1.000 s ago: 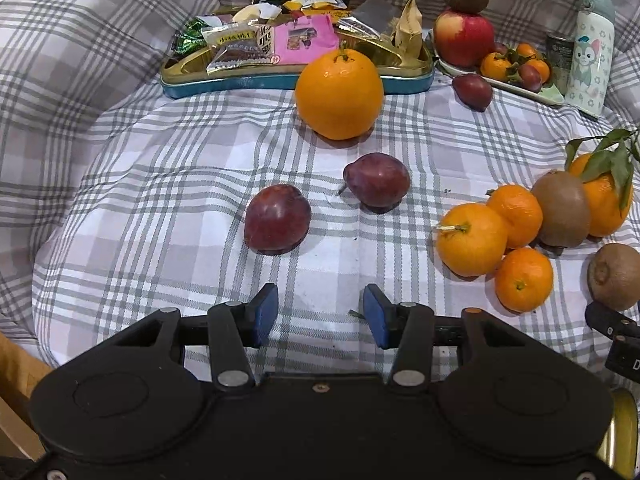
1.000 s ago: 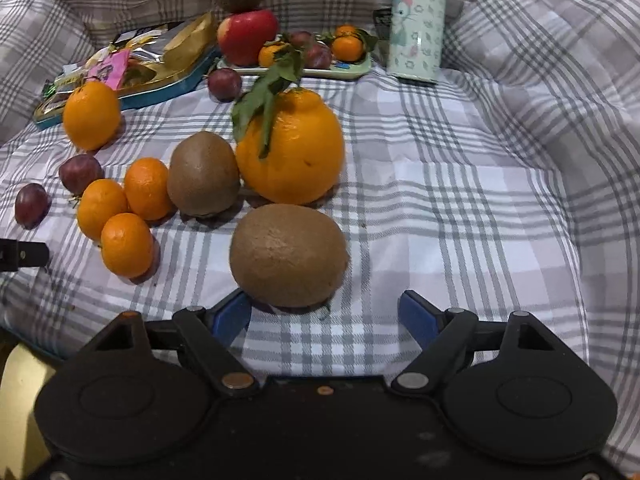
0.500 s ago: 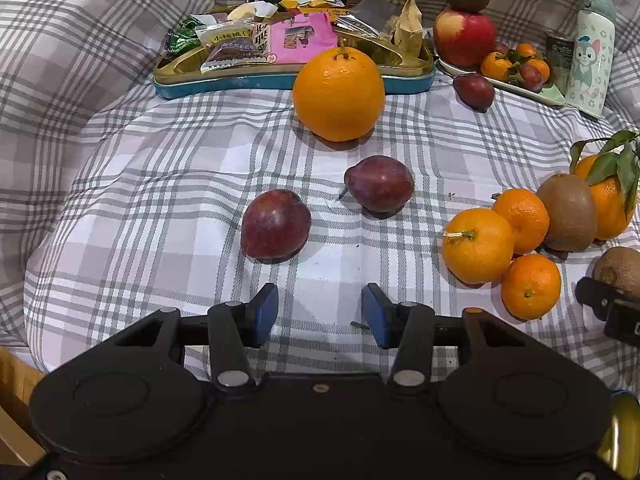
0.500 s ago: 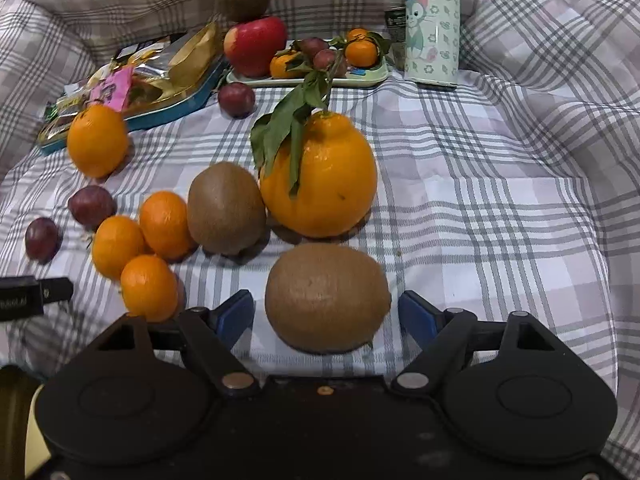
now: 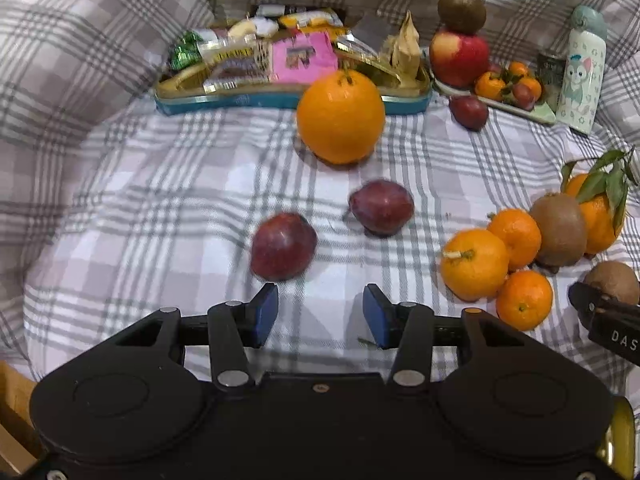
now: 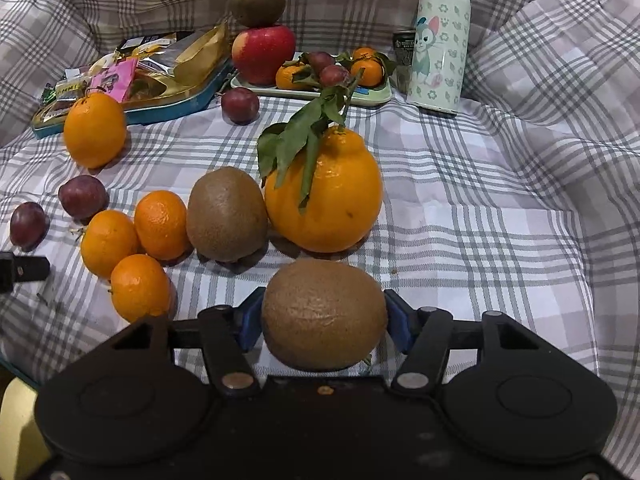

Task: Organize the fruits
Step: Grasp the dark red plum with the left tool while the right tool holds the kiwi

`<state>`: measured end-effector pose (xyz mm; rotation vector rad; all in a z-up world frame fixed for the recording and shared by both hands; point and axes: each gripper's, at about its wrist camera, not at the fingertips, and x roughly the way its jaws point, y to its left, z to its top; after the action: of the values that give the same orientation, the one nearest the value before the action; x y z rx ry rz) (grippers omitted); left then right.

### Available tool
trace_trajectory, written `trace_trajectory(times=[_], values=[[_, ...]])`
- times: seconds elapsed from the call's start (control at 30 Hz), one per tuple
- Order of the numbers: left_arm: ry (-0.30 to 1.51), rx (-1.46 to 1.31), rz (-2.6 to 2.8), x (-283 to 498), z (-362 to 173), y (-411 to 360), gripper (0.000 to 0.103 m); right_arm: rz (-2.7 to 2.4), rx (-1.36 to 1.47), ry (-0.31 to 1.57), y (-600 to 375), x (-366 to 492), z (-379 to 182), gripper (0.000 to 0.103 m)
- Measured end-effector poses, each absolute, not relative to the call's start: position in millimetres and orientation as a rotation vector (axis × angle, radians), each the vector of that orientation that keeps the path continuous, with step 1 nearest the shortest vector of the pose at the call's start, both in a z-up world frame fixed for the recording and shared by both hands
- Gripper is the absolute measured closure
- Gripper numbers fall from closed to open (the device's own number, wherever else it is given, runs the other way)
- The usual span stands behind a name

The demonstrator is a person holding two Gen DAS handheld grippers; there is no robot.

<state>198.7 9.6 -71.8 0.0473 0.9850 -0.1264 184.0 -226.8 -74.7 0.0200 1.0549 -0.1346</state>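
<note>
In the right wrist view a brown kiwi [image 6: 323, 304] lies on the checked cloth between the blue pads of my right gripper [image 6: 324, 322]. Its jaws are closing, and both pads touch the kiwi's sides. Behind it sit a leafy large orange [image 6: 324, 196], a second kiwi [image 6: 226, 214] and three mandarins [image 6: 160, 224]. My left gripper [image 5: 320, 314] stands open with only cloth between its fingers. A dark red plum [image 5: 282, 246] lies just beyond its left pad and another plum [image 5: 382, 207] a little farther. A big orange [image 5: 340, 116] sits behind them.
At the back stand a teal snack tin [image 5: 280, 98] full of packets, a pale tray [image 6: 372, 94] with an apple, small mandarins and plums, a kiwi on the apple, a loose plum [image 6: 240, 105] and a patterned bottle [image 6: 438, 40]. Bunched cloth rises on all sides.
The right gripper moved forward around the near kiwi and its jaws narrowed from wide apart to touching it. The left gripper barely shifted and stays open.
</note>
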Motion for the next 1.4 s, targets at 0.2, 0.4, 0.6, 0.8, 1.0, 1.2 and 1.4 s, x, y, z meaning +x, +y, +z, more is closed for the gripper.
trace_trajectory(times=[0.2, 0.4, 0.6, 0.8, 1.0, 1.2, 1.4], values=[[0.920, 0.115, -0.135, 208.6, -63.7, 13.0, 0.049, -0.149, 0.049, 1.055, -228.0, 184.0, -74.8, 0.039], [0.902, 0.155, -0.159, 217.2, -68.7, 13.4, 0.049, -0.171, 0.062, 1.046, -227.2, 183.4, -75.8, 0.040], [0.918, 0.142, -0.154, 224.0, -76.2, 16.7, 0.049, -0.168, 0.066, 1.043, -227.7, 183.4, -75.9, 0.040], [0.943, 0.130, -0.157, 231.2, -86.8, 18.3, 0.049, -0.165, 0.071, 1.048, -228.4, 185.0, -75.9, 0.039], [0.927, 0.135, -0.152, 234.1, -89.4, 14.7, 0.049, -0.156, 0.047, 1.045, -226.7, 185.1, -76.3, 0.039], [0.946, 0.107, -0.195, 230.7, -84.9, 15.3, 0.056, -0.148, 0.044, 1.049, -227.9, 183.6, -74.2, 0.040], [0.945, 0.065, -0.179, 215.7, -73.5, 20.0, 0.056, -0.137, 0.034, 1.049, -226.7, 174.7, -70.6, 0.040]])
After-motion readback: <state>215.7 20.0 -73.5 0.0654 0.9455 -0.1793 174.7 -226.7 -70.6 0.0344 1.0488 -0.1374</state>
